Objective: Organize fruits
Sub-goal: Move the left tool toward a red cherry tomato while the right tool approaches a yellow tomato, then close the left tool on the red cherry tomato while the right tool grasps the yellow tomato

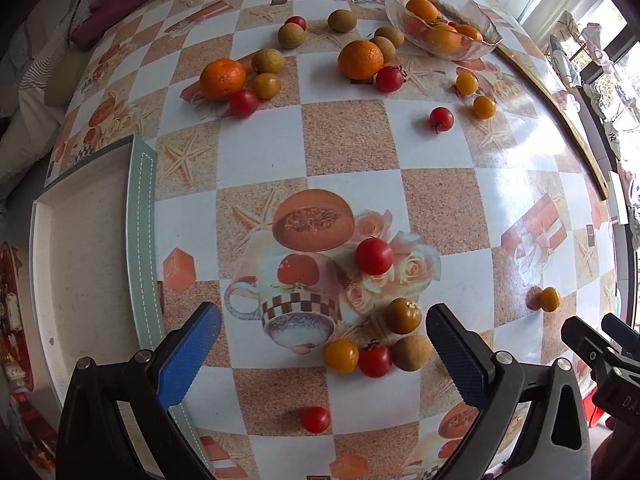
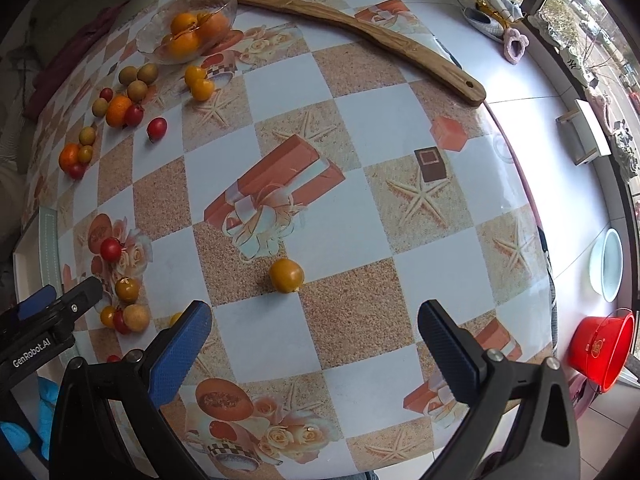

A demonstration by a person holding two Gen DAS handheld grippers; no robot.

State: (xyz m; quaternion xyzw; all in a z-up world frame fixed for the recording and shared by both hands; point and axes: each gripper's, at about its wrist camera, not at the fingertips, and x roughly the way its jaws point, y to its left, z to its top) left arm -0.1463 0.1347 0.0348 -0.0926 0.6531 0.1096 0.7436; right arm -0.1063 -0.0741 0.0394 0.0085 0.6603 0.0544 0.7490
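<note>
My left gripper: jaws wide, empty, low over near part of desk. Small cluster just ahead, nearer its right jaw: yellow tomato, red tomato, brown longan, touching in row. Glass bowl with oranges sits at far edge. My right gripper: jaws wide, empty. Lone yellow fruit just ahead, slightly left of centre, round, no long axis. Right hand nearer to it; cluster belongs to left.
</note>
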